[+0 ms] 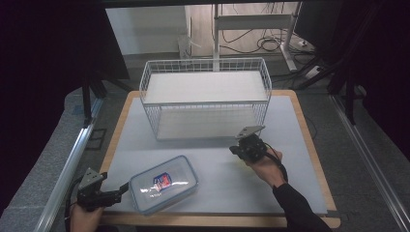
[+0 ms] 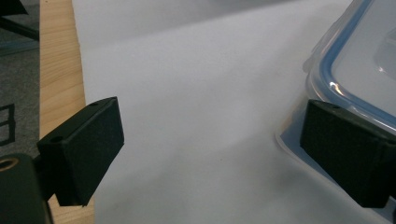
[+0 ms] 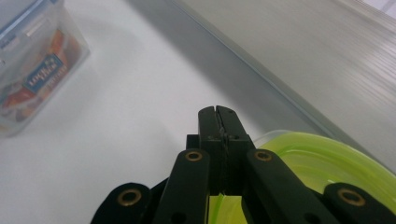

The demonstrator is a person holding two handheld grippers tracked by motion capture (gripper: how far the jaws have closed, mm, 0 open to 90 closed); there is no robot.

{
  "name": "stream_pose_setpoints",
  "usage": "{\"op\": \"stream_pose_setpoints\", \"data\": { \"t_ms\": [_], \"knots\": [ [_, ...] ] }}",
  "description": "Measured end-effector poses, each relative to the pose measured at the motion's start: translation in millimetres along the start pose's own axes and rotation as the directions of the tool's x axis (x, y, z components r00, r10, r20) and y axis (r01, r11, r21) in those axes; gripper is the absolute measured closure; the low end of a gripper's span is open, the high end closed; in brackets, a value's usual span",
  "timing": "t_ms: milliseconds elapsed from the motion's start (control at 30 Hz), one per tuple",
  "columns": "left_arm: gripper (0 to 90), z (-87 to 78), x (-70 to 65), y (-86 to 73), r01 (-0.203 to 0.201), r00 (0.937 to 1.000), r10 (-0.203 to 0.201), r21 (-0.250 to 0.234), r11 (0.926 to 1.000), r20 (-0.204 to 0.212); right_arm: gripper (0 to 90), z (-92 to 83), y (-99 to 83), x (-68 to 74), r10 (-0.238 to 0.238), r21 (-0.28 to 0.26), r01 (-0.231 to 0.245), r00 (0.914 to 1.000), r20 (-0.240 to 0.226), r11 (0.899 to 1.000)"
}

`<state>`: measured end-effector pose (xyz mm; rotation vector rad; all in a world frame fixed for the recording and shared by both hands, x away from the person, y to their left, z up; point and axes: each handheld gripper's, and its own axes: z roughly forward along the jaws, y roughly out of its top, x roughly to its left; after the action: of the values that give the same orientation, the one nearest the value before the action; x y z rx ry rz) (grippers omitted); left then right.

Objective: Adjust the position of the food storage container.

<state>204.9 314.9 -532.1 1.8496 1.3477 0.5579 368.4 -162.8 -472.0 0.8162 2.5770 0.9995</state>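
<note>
Fingers of the right gripper (image 3: 219, 114) are clenched on the rim of a yellow-green translucent lid (image 3: 322, 163), which extends to their right and beneath them in the right gripper view. The grip is at the edge only, so the lid should be carried level and slowly to avoid it pivoting in the pinch. Fingers of the left gripper (image 2: 210, 149) stand released and wide; the one at the right of the left gripper view lies against the near corner of the clear lidded food container (image 1: 163, 184), the other well clear over the white surface (image 1: 217, 164). Recommend keeping that hand still as a brace. Beyond both grippers stands the white wire basket (image 1: 205, 96), apart from the right fingers; I judge it the likely destination, so approach over its front rim.
</note>
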Motion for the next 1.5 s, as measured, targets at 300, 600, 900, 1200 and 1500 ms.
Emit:
{"op": "stream_pose_setpoints", "data": {
  "t_ms": [300,600,900,1200,1500],
  "knots": [
    [6.5,0.7,0.2,-0.3,0.006,1.0,-0.006,0.002,1.0,0.003,90.0,-28.0,-29.6,-18.6,0.076,-0.022,-0.075,0.9963,0.04,0.997],
    [8.2,-5.3,2.0,1.0,0.034,0.9993,-0.034,0.025,0.9991,0.016,90.0,-38.8,-39.2,-15.7,0.079,-0.049,-0.076,0.9942,0.072,0.996],
    [15.9,-20.7,-5.6,-11.8,-0.024,0.9965,0.017,0.087,0.9959,0.082,89.7,-41.6,-41.3,9.3,0.021,-0.075,-0.018,0.9986,0.048,0.997],
    [65.7,-16.8,-22.7,-8.3,-0.07,0.9753,0.047,0.099,0.9926,0.216,87.4,-42.1,-44.6,29.1,0.012,-0.076,-0.012,0.9999,-0.005,0.997],
    [83.9,-3.0,-22.0,1.2,-0.02,0.9683,-0.006,0.102,0.9946,0.25,86.6,-43.4,-47.5,35.2,0.045,-0.083,-0.049,0.9979,-0.047,0.995]
  ]
}}
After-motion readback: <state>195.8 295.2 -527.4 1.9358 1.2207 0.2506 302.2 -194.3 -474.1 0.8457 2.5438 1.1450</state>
